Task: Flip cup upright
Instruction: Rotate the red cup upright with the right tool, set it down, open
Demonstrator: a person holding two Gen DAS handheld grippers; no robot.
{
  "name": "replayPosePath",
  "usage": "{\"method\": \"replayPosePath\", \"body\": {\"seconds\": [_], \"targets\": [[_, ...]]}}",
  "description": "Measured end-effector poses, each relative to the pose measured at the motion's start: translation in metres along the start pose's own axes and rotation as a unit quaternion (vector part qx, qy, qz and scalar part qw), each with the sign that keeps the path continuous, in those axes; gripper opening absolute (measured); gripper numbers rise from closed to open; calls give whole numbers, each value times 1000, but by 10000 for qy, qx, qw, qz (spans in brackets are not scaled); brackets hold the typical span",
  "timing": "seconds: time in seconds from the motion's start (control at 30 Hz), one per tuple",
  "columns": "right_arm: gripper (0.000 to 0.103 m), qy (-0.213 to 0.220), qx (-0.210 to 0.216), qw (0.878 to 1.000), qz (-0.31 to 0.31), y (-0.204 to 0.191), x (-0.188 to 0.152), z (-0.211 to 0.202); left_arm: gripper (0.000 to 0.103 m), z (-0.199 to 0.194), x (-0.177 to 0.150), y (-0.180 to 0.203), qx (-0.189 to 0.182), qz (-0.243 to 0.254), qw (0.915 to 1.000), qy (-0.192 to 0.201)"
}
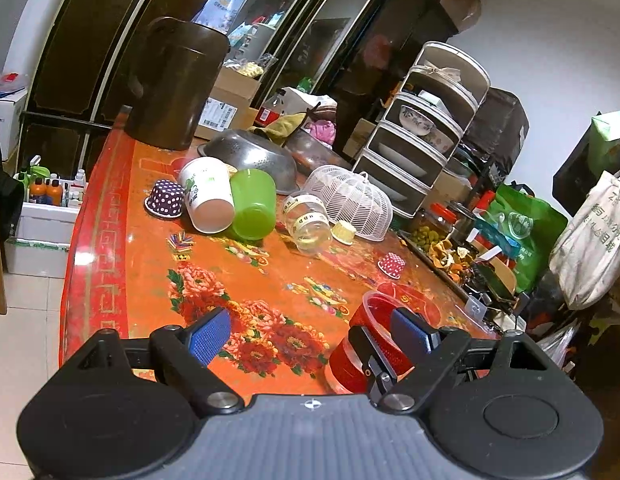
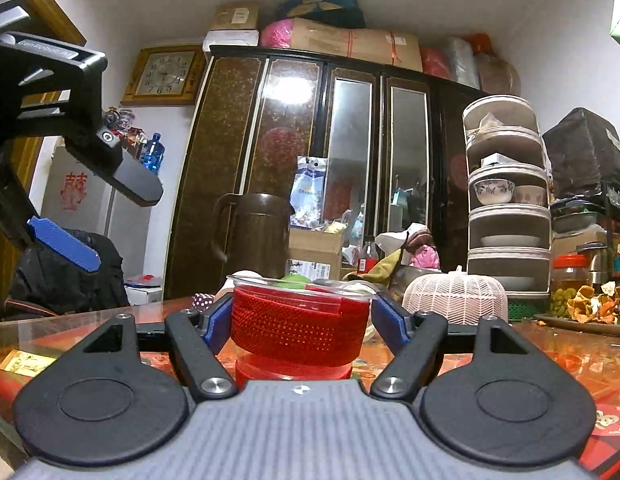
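Cup [image 2: 299, 320] is standing rim-up on the floral table [image 1: 149, 264], its long axis vertical, directly between the blue pads of the right gripper [image 2: 299, 322], which I am holding low and level with the tabletop. The pads are flanking the red sleeve on both sides; they are sitting at or just off the wall (contact is not resolvable from this view, so I cannot tell whether the grip is closed). I am keeping the left gripper [image 1: 314, 334] spread wide and empty, raised above the table with the cup just beside its right finger. My judgement: the flip is looking complete, and the right hand, being nearer, is controlling the release by backing straight out.
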State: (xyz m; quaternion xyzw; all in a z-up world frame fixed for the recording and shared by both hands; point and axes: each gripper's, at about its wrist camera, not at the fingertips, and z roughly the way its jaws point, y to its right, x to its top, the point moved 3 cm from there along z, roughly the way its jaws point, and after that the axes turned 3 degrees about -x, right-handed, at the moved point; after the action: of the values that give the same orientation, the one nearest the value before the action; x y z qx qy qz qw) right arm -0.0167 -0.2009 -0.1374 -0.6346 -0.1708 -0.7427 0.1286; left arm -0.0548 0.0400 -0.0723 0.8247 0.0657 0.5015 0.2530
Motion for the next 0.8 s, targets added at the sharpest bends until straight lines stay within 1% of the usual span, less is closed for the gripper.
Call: {"method": "replayPosePath", "body": {"seconds": [0.03,0.13,0.3,0.43,0.5,0.57,0.6,0.67,0.73,0.8], "targets": [[76,-20,11,10000,-7,0,1,0,89,0,0,0,3,1,10000,0],[81,-103,22,9999,13,1,3,1,90,0,-1,-1,23,-2,10000,-13],[92,-285,90,9995,43,1,3,4,92,2,-5,0,113,72,9999,4],[96,-461,141,9988,97,3,2,4,95,1,-7,-1,166,118,9998,45],[98,-623,183,9976,242,7,4,2,99,-2,-7,2,190,261,9993,160],[102,-784,289,9956,425,14,10,-5,101,-6,-8,6,334,493,9976,365],[102,-891,329,9940,544,20,15,-10,103,-7,-8,9,442,646,9961,404],[102,-1245,326,9890,722,32,27,-17,103,-8,-8,16,643,984,9923,396],[102,-1694,147,9812,909,44,45,-24,103,-10,-8,29,800,1333,9873,327],[102,-2206,-55,9709,936,54,64,-29,103,-18,-7,45,772,1618,9833,307]]}}
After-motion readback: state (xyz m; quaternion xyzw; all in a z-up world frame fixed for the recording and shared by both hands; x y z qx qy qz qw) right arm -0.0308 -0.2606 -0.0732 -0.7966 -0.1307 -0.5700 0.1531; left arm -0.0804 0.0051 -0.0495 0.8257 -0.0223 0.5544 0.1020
